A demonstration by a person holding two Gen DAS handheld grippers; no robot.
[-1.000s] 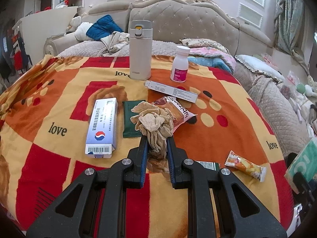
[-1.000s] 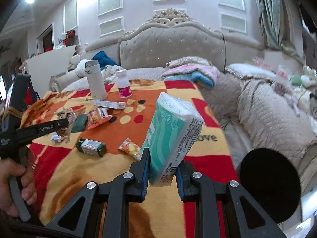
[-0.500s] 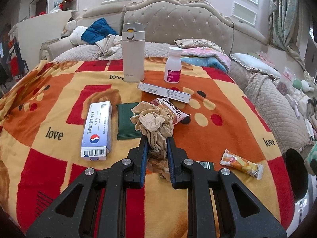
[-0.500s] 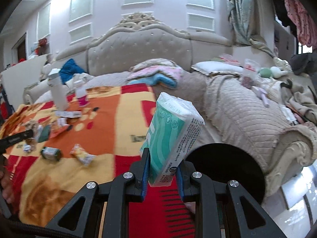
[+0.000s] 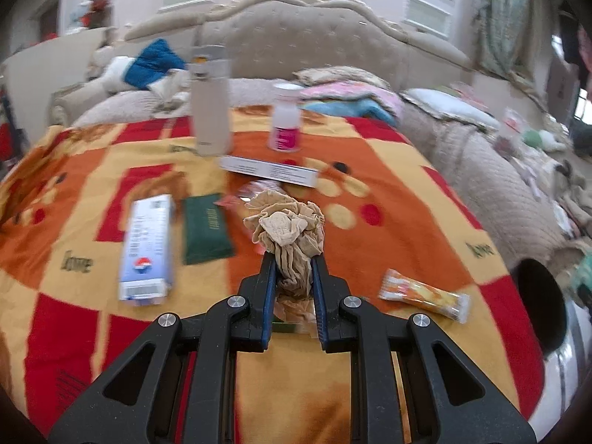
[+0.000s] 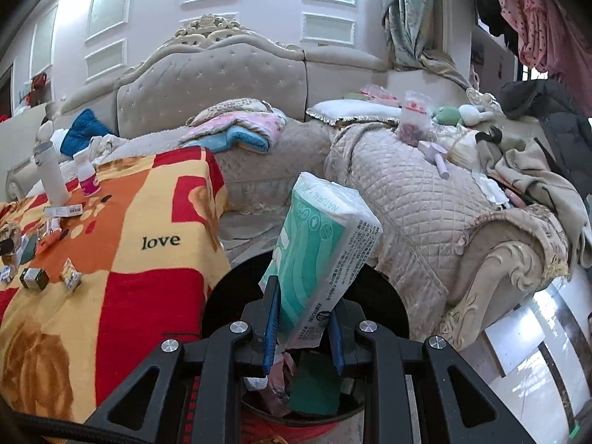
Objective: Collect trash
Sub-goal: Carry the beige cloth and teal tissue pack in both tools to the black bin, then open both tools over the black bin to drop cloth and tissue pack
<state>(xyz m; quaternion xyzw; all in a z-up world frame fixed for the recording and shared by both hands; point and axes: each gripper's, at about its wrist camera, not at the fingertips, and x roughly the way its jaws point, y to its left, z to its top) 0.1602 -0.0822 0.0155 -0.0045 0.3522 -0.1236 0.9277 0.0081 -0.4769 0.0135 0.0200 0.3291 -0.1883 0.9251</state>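
My left gripper (image 5: 293,259) is shut on a crumpled beige tissue wad (image 5: 286,229) and holds it above the red and orange blanket (image 5: 92,333). My right gripper (image 6: 301,292) is shut on a green and white tissue pack (image 6: 322,259) and holds it over a black trash bin (image 6: 388,310) beside the bed. The bin has wrappers and a green packet inside. The bin's rim also shows at the right edge of the left wrist view (image 5: 536,303).
On the blanket lie a white and blue box (image 5: 150,248), a dark green packet (image 5: 207,227), an orange snack wrapper (image 5: 425,294), a long white box (image 5: 268,171), a pink-labelled bottle (image 5: 285,122) and a white thermos (image 5: 211,100). A quilted sofa (image 6: 407,192) stands right of the bin.
My right gripper has swung right with the tissue pack, from over the blanket to above the bin. My left gripper has moved a little, still holding the wad.
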